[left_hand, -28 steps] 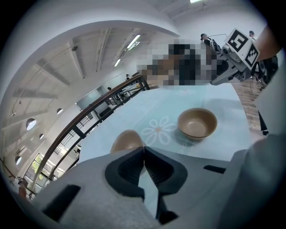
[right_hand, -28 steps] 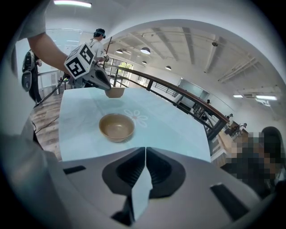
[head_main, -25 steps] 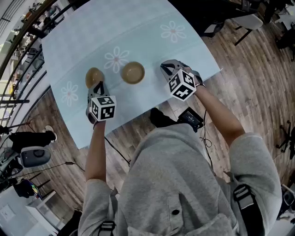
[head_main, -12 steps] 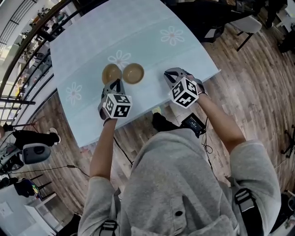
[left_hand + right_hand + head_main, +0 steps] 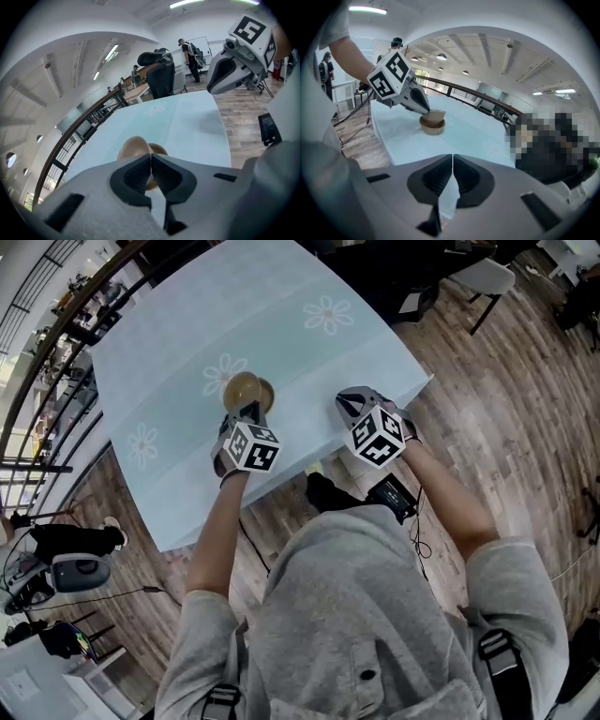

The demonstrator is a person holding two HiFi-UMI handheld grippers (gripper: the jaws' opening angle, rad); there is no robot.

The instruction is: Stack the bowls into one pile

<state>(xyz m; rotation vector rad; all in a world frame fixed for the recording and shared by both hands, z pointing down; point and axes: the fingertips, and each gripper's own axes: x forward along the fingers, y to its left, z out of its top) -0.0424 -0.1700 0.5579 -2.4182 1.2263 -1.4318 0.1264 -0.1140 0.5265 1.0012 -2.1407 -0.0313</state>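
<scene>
Upper bowl (image 5: 434, 114): now brought from beside to over the lower bowl (image 5: 432, 127), its rim clamped by the left gripper (image 5: 248, 410) fingers. Right gripper (image 5: 350, 400): held aside, fingers together on nothing. Only the release is judged outstanding.

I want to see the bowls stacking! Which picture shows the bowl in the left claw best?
The right gripper view: it shows the top bowl side-on, pinched by the left claw, over the bottom bowl. The head view looks down on it, partly behind the claw. In the left gripper view the claw hides most of it.
</scene>
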